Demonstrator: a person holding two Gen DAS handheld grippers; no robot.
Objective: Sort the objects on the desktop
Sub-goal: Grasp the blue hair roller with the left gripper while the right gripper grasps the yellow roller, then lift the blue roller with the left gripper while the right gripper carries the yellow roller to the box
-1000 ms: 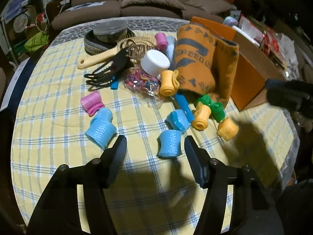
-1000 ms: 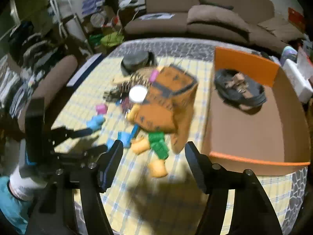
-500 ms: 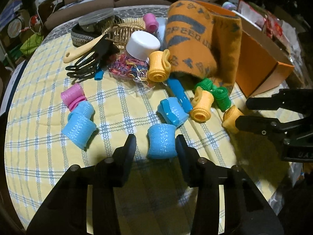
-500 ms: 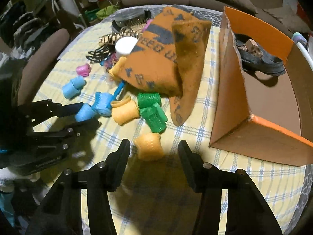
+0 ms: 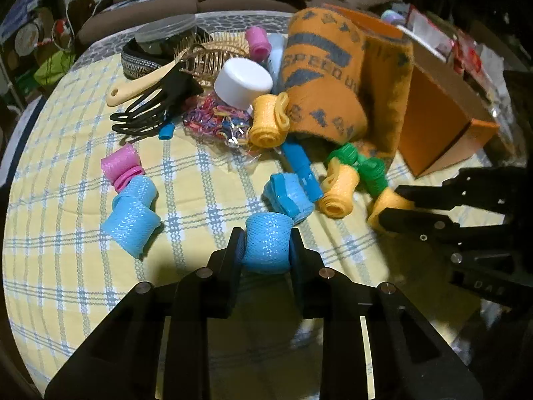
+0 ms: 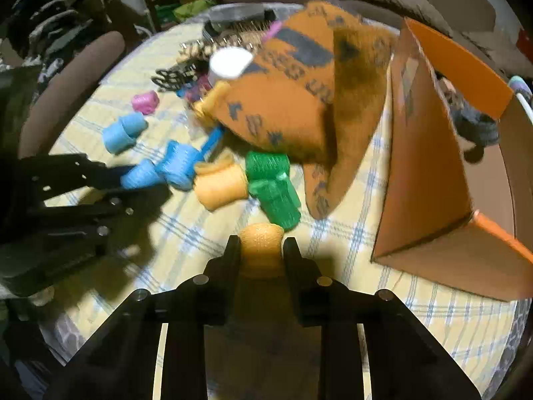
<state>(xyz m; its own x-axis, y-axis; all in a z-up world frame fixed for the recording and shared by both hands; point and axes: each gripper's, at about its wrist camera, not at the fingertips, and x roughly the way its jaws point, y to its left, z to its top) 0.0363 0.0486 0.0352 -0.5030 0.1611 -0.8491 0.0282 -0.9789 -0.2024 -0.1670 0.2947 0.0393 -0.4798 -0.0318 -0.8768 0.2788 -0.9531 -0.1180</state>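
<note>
Hair rollers in several colours lie scattered on a yellow checked tablecloth point(image 5: 60, 266). My left gripper point(image 5: 266, 243) is closing, and its pads press on both sides of a blue roller point(image 5: 266, 241) that rests on the cloth. The same blue roller point(image 6: 140, 175) and the left gripper point(image 6: 123, 183) show at the left of the right wrist view. My right gripper point(image 6: 261, 246) is closing on an orange roller point(image 6: 261, 248), squeezing its middle. That orange roller point(image 5: 388, 205) appears in the left wrist view, pinched by the right gripper point(image 5: 394, 205).
An orange cloth bag point(image 5: 336, 76) lies tipped over mid-table, beside an open orange cardboard box point(image 6: 429, 166). More blue point(image 5: 131, 225), pink point(image 5: 121, 166), green point(image 6: 276, 193) and orange point(image 6: 220, 185) rollers, a white cap point(image 5: 243, 81), combs, a hairbrush and coloured elastics crowd the far side.
Both grippers came down to the cloth and their jaws narrowed: the left around the blue roller, the right around the orange roller, each now gripped.
</note>
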